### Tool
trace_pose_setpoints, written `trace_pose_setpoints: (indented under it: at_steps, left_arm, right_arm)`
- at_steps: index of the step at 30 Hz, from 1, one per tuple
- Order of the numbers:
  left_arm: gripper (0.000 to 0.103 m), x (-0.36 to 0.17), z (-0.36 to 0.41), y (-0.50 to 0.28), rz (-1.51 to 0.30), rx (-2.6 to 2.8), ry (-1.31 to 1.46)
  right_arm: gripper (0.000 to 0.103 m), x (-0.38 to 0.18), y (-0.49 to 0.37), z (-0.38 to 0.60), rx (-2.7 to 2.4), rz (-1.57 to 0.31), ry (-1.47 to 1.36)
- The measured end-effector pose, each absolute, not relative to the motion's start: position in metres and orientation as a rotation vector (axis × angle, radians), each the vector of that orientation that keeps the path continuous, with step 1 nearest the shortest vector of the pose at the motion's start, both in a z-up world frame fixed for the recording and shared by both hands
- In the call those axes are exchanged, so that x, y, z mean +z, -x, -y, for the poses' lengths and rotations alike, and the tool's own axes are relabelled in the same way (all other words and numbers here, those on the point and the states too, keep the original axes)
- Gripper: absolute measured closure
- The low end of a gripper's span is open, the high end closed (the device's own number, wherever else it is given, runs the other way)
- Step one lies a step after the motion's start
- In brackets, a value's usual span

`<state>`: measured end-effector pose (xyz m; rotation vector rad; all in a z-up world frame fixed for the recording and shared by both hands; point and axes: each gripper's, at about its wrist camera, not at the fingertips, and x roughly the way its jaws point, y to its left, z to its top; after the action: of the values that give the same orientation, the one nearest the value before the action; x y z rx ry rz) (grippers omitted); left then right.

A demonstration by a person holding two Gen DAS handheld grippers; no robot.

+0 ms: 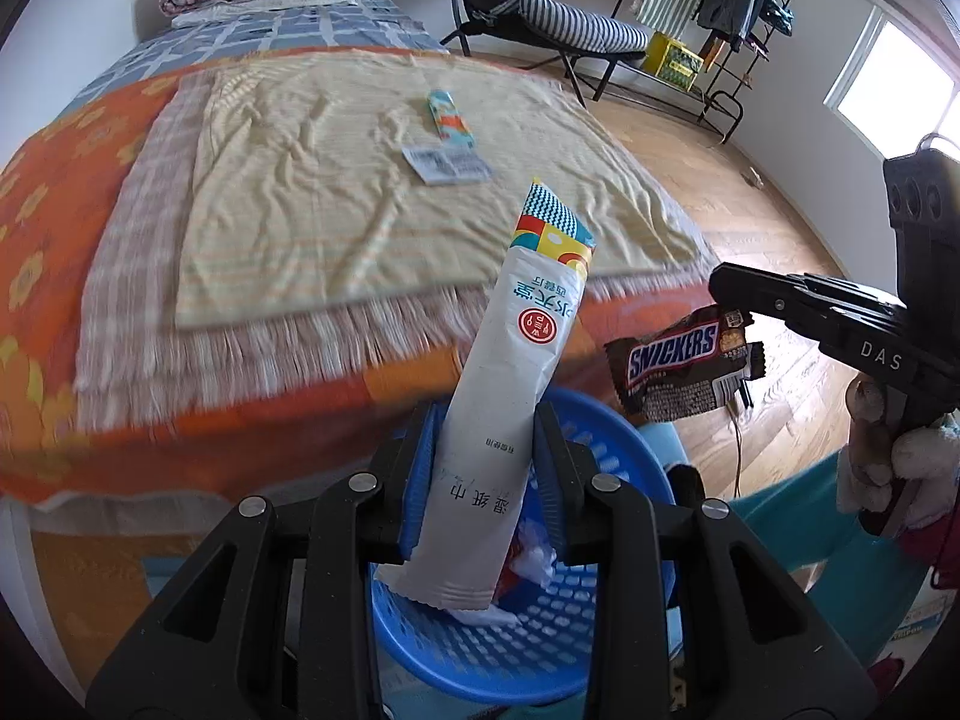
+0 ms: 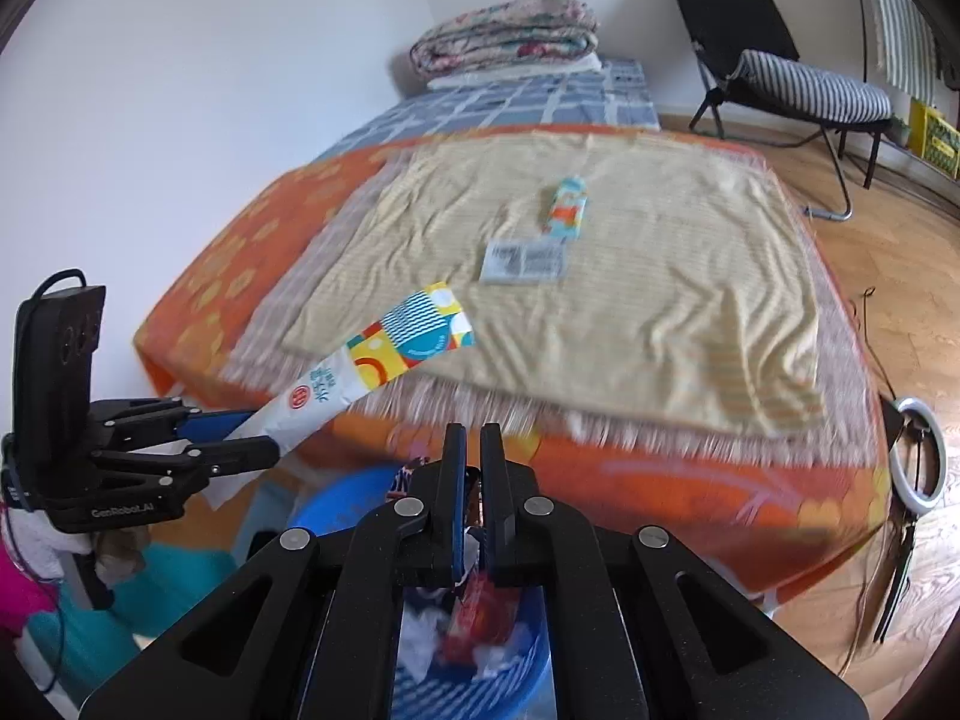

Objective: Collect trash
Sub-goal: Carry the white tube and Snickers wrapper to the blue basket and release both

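Below the bed's near edge sits the blue basket (image 1: 480, 630), directly under both grippers. Left gripper (image 1: 489, 468) clamps the wet-wipe packet (image 1: 510, 372) upright; right gripper (image 2: 473, 480), closed, pinches the Snickers wrapper (image 1: 684, 366) just beside the basket's rim.

"SNICKERS" in white letters on blue, on the brown wrapper (image 1: 684, 366) at right of centre in the left wrist view. "DAS" in pale letters on the right gripper (image 1: 729, 291) body, right edge of that view. Chinese characters "湿纸巾", upside down, plus a round red seal with unreadable letters, on the white packet (image 1: 498, 408) at centre. "GenRobot.AI" on the left gripper (image 2: 264, 438) body, lower left of the right wrist view. Print on the card (image 1: 447, 165) on the bed too small to read.
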<state>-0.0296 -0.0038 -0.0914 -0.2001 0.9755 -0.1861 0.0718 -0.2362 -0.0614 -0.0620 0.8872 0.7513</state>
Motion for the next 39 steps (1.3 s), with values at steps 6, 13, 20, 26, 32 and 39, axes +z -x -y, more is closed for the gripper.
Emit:
trace_pose_setpoints:
  at_steps: [6,13,20,26,32,39]
  left_arm:
    - [0.072,-0.119,0.014,0.056,-1.021,-0.178,0.236]
    - [0.072,-0.148,0.021,0.071,-1.079,-0.164,0.272]
    - [0.072,-0.163,0.030,0.073,-1.124,-0.165,0.249]
    - [0.072,-0.179,0.036,0.075,-1.180,-0.163,0.227]
    - [0.072,-0.189,0.038,0.075,-1.214,-0.160,0.213]
    - [0.067,-0.194,0.038,0.075,-1.242,-0.138,0.212]
  right_arm:
    - [0.100,-0.084,-0.051,0.238,0.763,-0.945,0.090]
    - [0.100,-0.104,-0.037,0.234,0.770,-0.991,0.122]
    - [0.100,-0.120,-0.027,0.226,0.785,-1.037,0.156]
    - [0.100,-0.137,-0.023,0.221,0.796,-1.097,0.170]
    - [0.100,-0.147,-0.023,0.220,0.794,-1.136,0.177]
    - [0.100,-0.154,-0.025,0.217,0.784,-1.175,0.185]
